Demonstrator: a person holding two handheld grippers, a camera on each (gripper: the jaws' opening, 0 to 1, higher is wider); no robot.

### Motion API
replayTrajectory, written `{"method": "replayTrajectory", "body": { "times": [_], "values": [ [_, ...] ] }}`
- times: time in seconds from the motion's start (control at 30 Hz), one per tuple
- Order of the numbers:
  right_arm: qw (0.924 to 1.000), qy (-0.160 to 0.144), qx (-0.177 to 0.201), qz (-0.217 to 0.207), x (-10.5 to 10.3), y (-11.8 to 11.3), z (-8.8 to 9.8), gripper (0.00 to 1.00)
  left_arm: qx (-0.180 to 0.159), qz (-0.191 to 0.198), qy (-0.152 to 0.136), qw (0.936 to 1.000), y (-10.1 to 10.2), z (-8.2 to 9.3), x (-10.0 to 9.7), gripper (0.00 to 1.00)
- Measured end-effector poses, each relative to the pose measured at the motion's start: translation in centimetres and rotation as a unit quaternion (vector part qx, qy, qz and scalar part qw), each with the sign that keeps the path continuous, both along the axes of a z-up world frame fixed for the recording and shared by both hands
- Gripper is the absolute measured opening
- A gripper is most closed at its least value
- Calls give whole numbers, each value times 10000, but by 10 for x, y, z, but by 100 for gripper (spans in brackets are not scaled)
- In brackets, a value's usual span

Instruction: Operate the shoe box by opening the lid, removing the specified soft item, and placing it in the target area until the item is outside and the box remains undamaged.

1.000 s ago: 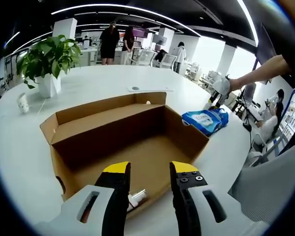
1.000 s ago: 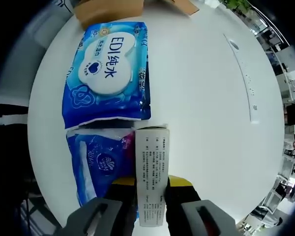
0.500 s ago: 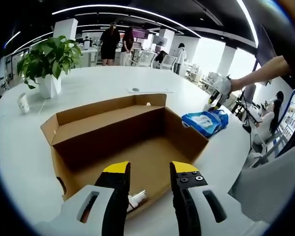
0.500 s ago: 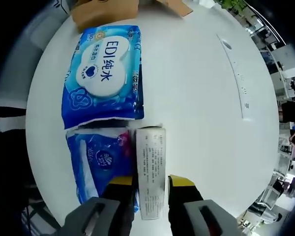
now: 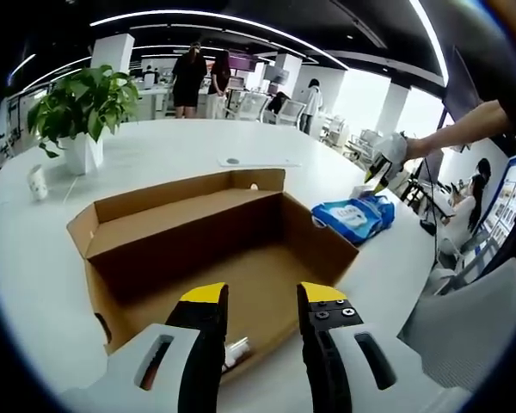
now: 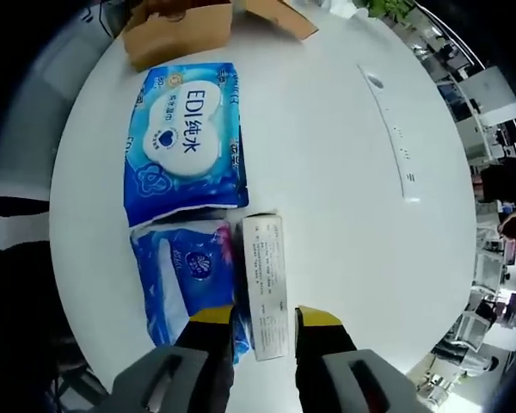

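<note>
The brown cardboard shoe box (image 5: 198, 232) stands open on the white table, and a small white item (image 5: 235, 351) lies at its near inner edge. My left gripper (image 5: 265, 297) hovers open just in front of the box, holding nothing. Right of the box lies a blue wipes pack (image 5: 354, 215), with my right gripper (image 5: 380, 168) above it in a person's hand. Looking down from the right gripper view, a narrow white carton (image 6: 265, 284) lies beside a small blue pack (image 6: 185, 271), below the large blue wipes pack (image 6: 185, 142). My right gripper (image 6: 265, 317) is open above the carton.
A potted plant (image 5: 73, 103) and a paper cup (image 5: 36, 181) stand at the table's far left. A flat white panel (image 5: 258, 161) lies behind the box, also seen as the panel (image 6: 391, 129). A box corner (image 6: 176, 21) lies near the packs. People stand in the background.
My right gripper has let go of the white carton and risen away from it; the carton now lies on the table. The left gripper has barely moved.
</note>
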State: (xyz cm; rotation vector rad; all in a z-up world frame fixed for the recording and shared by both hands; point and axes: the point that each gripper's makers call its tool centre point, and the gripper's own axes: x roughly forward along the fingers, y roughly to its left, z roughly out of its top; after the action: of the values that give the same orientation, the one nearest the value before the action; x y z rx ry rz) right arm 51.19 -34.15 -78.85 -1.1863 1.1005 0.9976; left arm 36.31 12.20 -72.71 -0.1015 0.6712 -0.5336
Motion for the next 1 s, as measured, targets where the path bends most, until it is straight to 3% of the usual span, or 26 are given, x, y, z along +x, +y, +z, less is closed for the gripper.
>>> {"method": "replayTrajectory", "body": {
  "times": [0.2,0.43,0.53,0.6,0.8,0.93,1.0],
  "values": [
    [9998,-75,64,-163,-4,-1,6,24,-65,-9,-24,10000,0,2,0,32],
    [9923,-457,592,-986,7,3,20,24,-126,-43,-51,9999,-4,4,0,32],
    [9839,-579,911,-1428,9,7,26,24,-159,-47,-68,9998,-6,6,-1,32],
    [9751,-678,1167,-1760,16,9,29,24,-166,-56,-68,9998,-7,7,-1,32],
    [9451,-717,1897,-2563,6,29,41,24,-223,-93,-83,9997,-11,10,-3,32],
    [9260,-806,2274,-2902,3,42,48,25,-262,-150,-80,9995,-15,11,-5,32],
    [9210,-828,2379,-2972,1,46,52,25,-278,-174,-84,9994,-17,12,-6,32]
  ]
}}
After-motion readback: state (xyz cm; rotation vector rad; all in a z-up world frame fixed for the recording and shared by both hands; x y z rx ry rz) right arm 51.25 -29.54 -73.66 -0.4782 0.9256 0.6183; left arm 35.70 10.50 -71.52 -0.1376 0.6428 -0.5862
